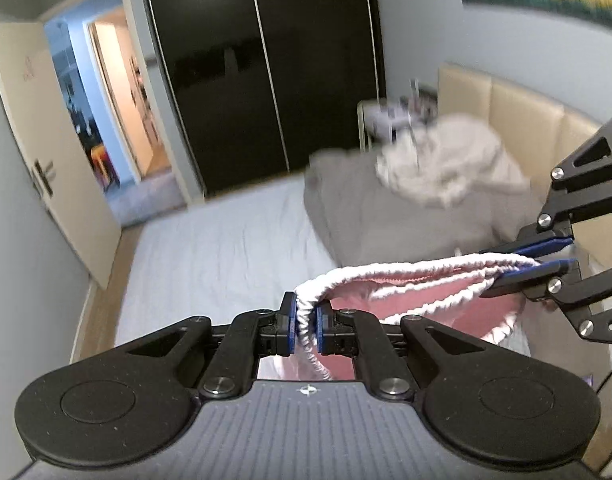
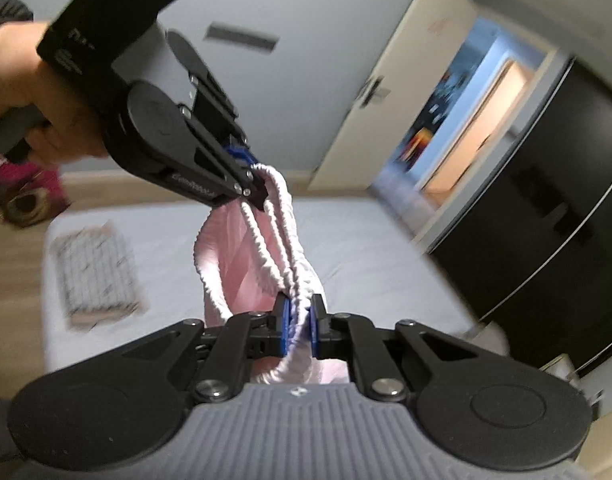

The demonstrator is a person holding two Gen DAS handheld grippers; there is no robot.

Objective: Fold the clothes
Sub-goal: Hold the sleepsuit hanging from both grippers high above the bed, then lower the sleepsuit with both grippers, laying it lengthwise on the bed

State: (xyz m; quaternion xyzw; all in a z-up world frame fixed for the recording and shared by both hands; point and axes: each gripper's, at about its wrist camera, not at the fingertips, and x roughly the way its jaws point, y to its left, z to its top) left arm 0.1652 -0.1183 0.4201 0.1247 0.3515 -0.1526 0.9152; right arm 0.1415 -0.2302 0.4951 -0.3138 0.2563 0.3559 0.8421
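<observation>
A pink garment (image 1: pixel 421 300) with a white ruffled waistband (image 1: pixel 405 270) hangs stretched between both grippers above the bed. My left gripper (image 1: pixel 305 326) is shut on one end of the waistband. My right gripper (image 1: pixel 517 266) is shut on the other end, at the right of the left wrist view. In the right wrist view my right gripper (image 2: pixel 299 326) pinches the white band (image 2: pixel 284 232) and the left gripper (image 2: pixel 256 184) holds its far end, with the pink garment (image 2: pixel 230 264) hanging below.
A bed with a pale sheet (image 1: pixel 226 248) lies below. A grey and white heap of clothes (image 1: pixel 417 184) sits by the cream headboard (image 1: pixel 517 108). A folded patterned item (image 2: pixel 96 276) lies on the sheet (image 2: pixel 365 248). A black wardrobe (image 1: pixel 266 72) and an open door (image 1: pixel 46 140) stand beyond.
</observation>
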